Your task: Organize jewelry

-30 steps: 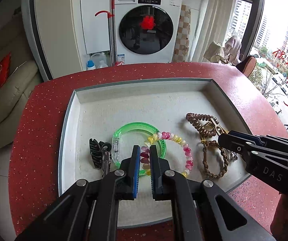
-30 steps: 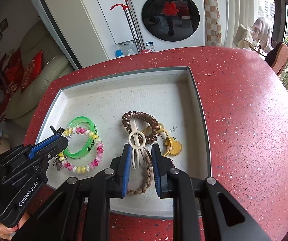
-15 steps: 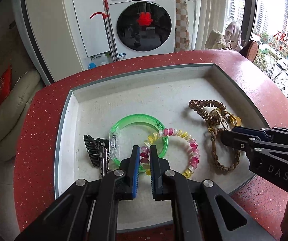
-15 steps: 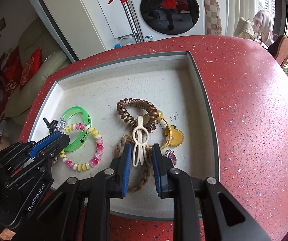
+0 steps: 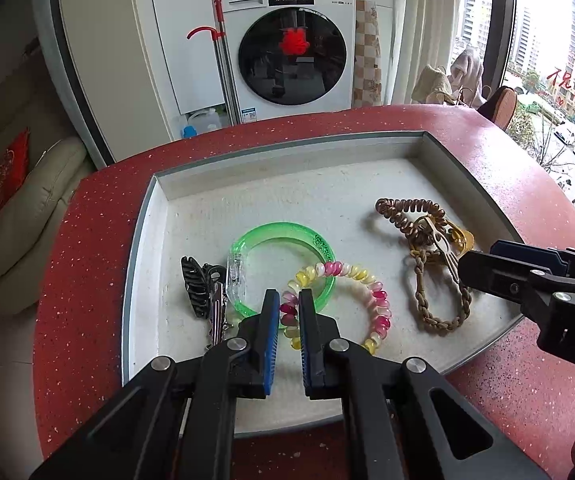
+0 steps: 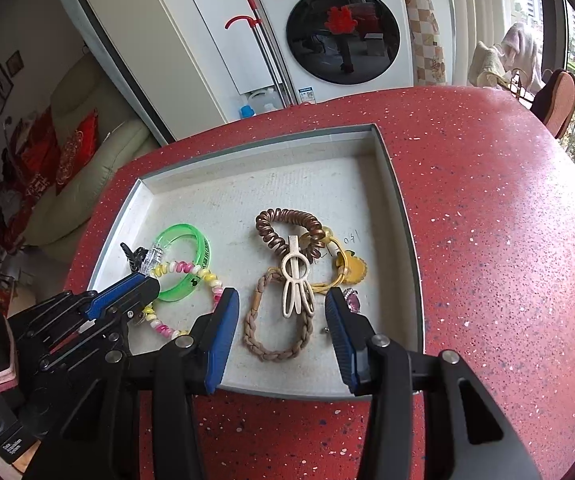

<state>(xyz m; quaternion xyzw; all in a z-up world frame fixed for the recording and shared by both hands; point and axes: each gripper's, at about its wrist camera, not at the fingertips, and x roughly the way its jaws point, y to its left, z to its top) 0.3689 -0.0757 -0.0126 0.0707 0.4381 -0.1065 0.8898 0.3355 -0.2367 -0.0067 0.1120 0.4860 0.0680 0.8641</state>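
Note:
A shallow white tray (image 5: 271, 200) (image 6: 247, 196) on the red counter holds the jewelry. A green bangle (image 5: 283, 236) (image 6: 183, 232), a pink-and-yellow bead bracelet (image 5: 367, 280) (image 6: 183, 270), black hair clips (image 5: 197, 288), a brown coil tie (image 5: 407, 208) (image 6: 287, 220), a braided tan loop (image 5: 439, 320) (image 6: 275, 348), a cream claw clip (image 6: 297, 284) and a yellow charm (image 6: 353, 268) lie in it. My left gripper (image 5: 288, 308) (image 6: 143, 284) is nearly shut with its fingers on either side of the bead bracelet's near-left edge. My right gripper (image 6: 281, 308) (image 5: 487, 264) is open above the braided loop and claw clip.
The red speckled counter (image 6: 507, 240) surrounds the tray, with its edge close in front. A washing machine (image 5: 291, 44), a white cabinet and a red-handled mop stand behind. A cream sofa (image 5: 15, 200) is on the left and a window on the right.
My right gripper has opened wide over the braided loop and claw clip. Both grippers have drawn back and risen a little. The left gripper stays nearly shut.

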